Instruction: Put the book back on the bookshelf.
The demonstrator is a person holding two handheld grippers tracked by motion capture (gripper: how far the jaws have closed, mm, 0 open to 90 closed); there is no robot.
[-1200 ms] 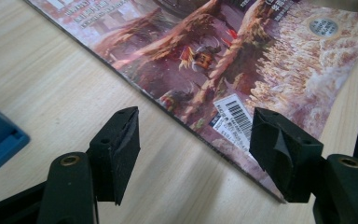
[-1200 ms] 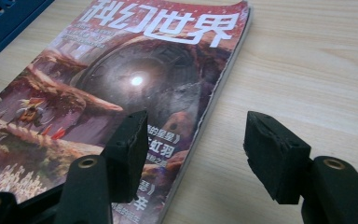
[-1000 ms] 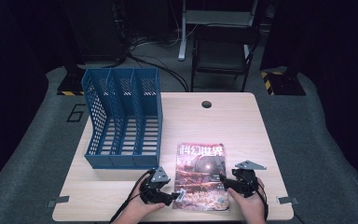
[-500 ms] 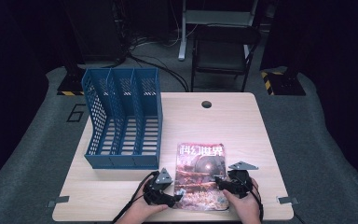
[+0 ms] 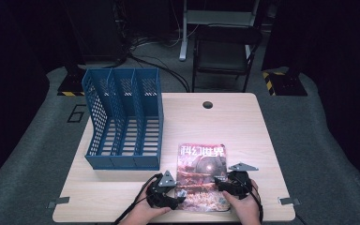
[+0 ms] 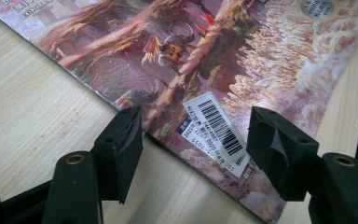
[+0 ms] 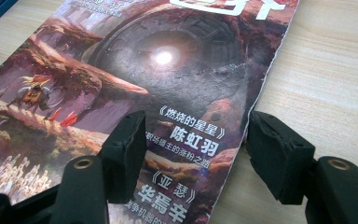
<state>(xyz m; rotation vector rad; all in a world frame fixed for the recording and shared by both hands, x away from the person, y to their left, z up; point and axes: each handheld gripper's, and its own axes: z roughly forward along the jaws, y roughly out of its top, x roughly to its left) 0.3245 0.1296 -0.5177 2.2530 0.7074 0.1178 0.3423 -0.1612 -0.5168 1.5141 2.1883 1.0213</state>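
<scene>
magazine (image 5: 201, 176) lies flat, cover up, on the wooden table (image 5: 243, 126), just right of the blue file rack (image 5: 124, 119) and nearer the person than the rack's front edge. left gripper (image 5: 168, 199) sits at the magazine's near left corner; in the left gripper view its jaws stand apart, one pad over bare table beside the magazine's edge, the other over the cover past the white barcode label (image 6: 214, 133). they have just been closing a little, with that corner between them, though the pads press on nothing. right gripper (image 5: 229, 185) sits at the magazine's near right edge; in the right gripper view its jaws also stand apart, straddling that edge, one pad above the printed cover and the other above the table, gripping nothing. a hand (image 5: 243, 208) behind each gripper reaches in from the table's near edge.
</scene>
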